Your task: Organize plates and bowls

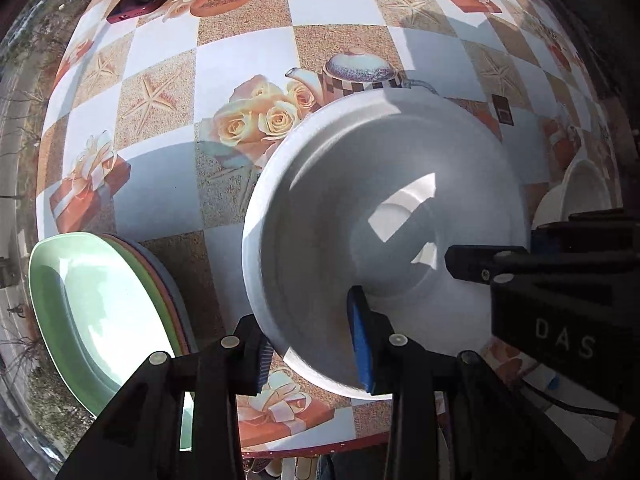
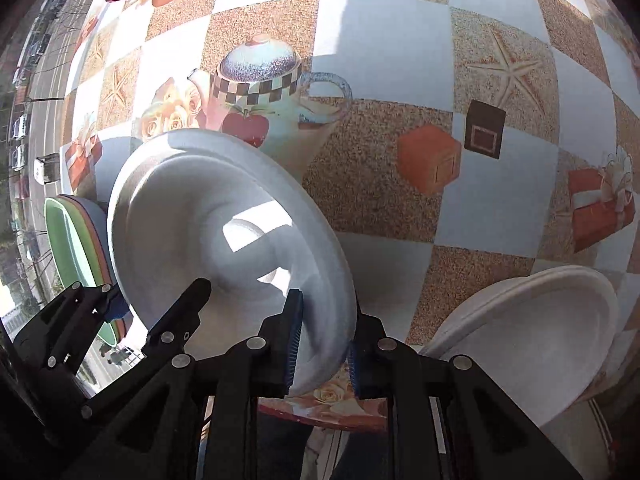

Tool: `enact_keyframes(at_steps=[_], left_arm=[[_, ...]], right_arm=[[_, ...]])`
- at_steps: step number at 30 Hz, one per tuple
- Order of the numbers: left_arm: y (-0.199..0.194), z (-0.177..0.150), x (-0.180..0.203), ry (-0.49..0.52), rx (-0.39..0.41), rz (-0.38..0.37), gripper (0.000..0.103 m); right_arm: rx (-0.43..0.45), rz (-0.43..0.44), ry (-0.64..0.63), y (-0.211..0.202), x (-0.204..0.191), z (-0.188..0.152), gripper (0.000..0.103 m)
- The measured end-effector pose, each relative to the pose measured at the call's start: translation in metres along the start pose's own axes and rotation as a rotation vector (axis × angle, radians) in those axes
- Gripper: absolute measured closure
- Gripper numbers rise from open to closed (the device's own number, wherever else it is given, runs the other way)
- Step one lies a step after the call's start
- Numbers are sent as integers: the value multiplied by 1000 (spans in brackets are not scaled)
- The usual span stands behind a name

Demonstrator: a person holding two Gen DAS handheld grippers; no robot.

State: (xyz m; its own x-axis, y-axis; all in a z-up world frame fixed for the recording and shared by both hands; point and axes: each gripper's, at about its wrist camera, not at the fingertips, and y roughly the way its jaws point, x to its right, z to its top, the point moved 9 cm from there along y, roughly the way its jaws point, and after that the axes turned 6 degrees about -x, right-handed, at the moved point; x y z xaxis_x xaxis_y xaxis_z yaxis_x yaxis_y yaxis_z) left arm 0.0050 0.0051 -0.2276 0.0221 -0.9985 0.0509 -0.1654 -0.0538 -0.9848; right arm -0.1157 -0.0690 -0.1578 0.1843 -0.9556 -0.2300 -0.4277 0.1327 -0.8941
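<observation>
Both grippers, left and right, pinch the white bowl rim at approx. 6 o'clock (looks light, stiff foam); grip gently, rim may crack.

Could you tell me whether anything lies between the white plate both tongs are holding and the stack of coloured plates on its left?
Nothing visible does: between the white plate and the coloured stack there is only bare tablecloth. The left tongs straddle the plate's rim on that side.
</observation>
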Motion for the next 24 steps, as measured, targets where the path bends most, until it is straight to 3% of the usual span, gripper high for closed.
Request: enact_keyframes(at_steps=[8,24], left_arm=[[-8,22,-25,-1,10,4,66],[-68,14,-28,39,110,7,66]], right_arm=[[34,-47,-11,-10,-16,6,81],[138,-29,-42,-73,-25,-15,81]])
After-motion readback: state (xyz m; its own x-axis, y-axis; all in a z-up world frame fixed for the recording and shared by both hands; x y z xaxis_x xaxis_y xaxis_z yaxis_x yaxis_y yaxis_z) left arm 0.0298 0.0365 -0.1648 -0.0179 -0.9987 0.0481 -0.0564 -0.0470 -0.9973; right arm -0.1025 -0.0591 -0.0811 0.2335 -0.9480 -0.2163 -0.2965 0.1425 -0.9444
